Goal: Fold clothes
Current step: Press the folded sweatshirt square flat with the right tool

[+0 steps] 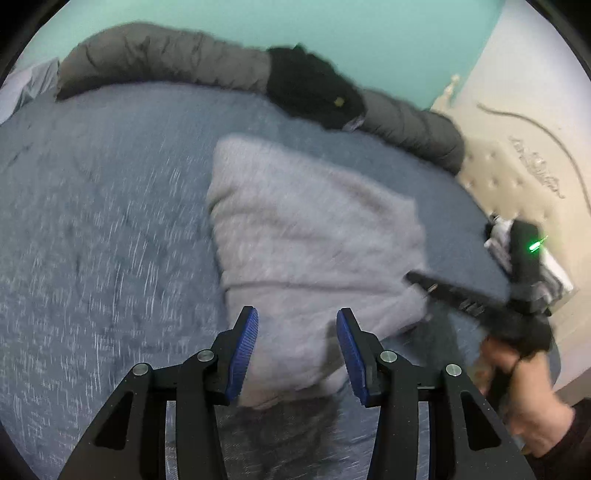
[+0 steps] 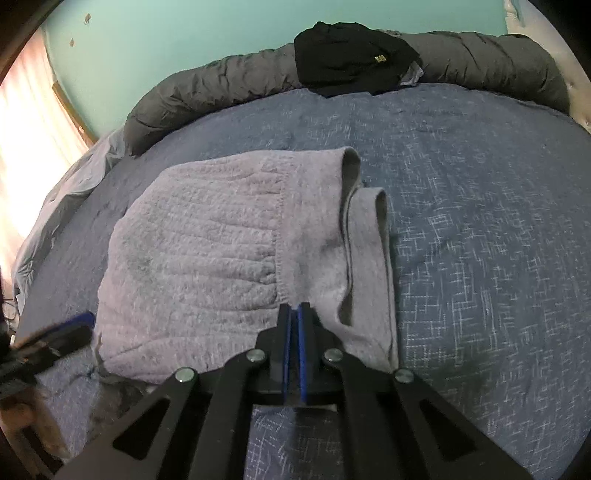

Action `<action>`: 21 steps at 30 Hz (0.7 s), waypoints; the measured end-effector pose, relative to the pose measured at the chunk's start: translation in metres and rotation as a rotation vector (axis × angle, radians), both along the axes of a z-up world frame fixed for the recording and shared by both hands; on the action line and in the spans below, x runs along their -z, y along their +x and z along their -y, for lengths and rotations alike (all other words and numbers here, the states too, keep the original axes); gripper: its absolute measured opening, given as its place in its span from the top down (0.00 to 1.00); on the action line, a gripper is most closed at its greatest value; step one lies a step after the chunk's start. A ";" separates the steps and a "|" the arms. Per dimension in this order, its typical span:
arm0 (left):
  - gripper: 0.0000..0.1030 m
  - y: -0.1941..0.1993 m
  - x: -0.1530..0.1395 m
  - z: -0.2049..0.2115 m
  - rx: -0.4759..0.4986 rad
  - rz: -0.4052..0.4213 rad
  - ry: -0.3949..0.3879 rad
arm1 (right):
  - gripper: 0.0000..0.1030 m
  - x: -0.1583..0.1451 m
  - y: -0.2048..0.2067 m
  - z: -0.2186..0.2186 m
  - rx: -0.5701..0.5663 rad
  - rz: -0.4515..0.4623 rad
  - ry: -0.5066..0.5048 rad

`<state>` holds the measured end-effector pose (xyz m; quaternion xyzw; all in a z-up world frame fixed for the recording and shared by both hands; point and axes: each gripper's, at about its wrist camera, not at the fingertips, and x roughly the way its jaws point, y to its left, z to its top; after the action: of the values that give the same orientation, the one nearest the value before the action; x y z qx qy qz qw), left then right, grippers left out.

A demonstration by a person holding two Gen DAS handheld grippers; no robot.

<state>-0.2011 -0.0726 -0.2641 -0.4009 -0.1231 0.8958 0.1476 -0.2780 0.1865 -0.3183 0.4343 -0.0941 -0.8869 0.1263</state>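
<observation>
A grey knitted garment (image 2: 207,240) lies folded on the blue blanket (image 2: 480,221), its ribbed band and doubled plain edge (image 2: 365,229) toward the right. My right gripper (image 2: 294,307) is shut, its blue pads pinched together at the garment's near hem. The left wrist view shows the same garment (image 1: 303,236) blurred, with the right gripper (image 1: 413,276) at its right edge and a person's hand (image 1: 528,402) on the handle. My left gripper (image 1: 297,314) hovers open over the garment's near edge with nothing between its pads; it also shows as a blur (image 2: 74,325).
A rolled dark grey quilt (image 2: 229,85) runs along the far side of the bed, with a black garment (image 2: 351,59) lying on it. A beige tufted headboard (image 1: 517,173) stands at the right. A bright curtained window (image 2: 33,122) and a teal wall (image 2: 184,33) lie beyond.
</observation>
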 end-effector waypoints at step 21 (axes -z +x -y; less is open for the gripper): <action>0.55 -0.022 0.033 -0.005 0.030 0.107 -0.057 | 0.99 -0.009 0.007 0.033 -0.134 -0.052 -0.018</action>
<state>-0.2228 -0.0677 -0.2971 -0.4542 -0.0992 0.8738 0.1426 -0.2707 0.1539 -0.3097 0.4151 -0.0695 -0.8866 0.1917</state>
